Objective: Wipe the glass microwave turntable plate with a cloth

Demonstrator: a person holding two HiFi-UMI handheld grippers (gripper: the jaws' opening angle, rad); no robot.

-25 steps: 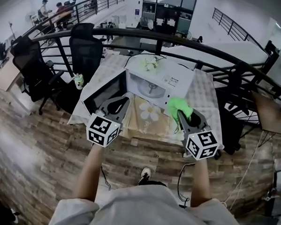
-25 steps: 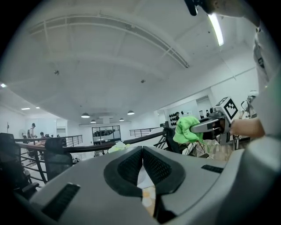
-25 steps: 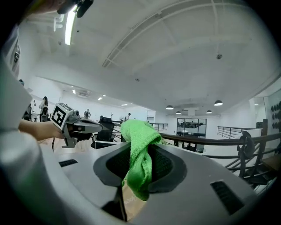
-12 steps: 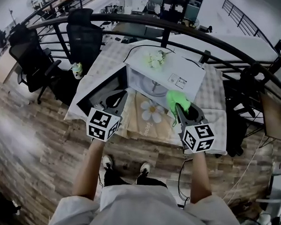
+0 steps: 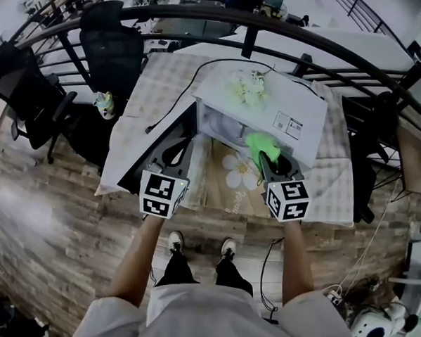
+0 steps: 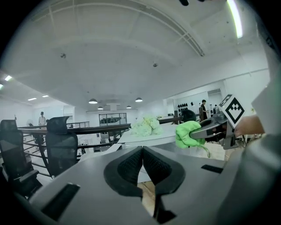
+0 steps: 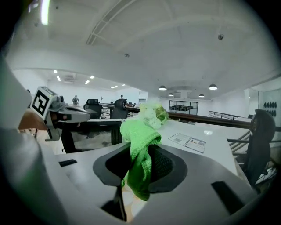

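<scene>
An open-plan office with a wood-plank floor and a curved black railing (image 5: 189,21) surrounds a table (image 5: 141,115) under a checked cloth. On it stands one white microwave (image 5: 292,107) with one bunch of pale flowers (image 5: 247,87) on top and one flower-print mat (image 5: 239,171) in front.

The head view alone shows the whole layout. Two black office chairs (image 5: 113,49) stand beyond the table, and two grippers are held side by side before the microwave's open front. The cavity looks pale and blurred there, so the glass turntable plate cannot be made out for sure in any view.

The left gripper view shows what the head view cannot: the left gripper (image 6: 142,151) has its ribbed pads pressed together with nothing between them. The right gripper view shows the right gripper (image 7: 141,165) clamped on the one green cloth (image 7: 139,145). The cloth bunches above the jaws and hangs below them. It also shows the microwave's door (image 7: 94,138) standing open behind the left gripper, and a printed label (image 7: 189,141) on the microwave's top.
</scene>
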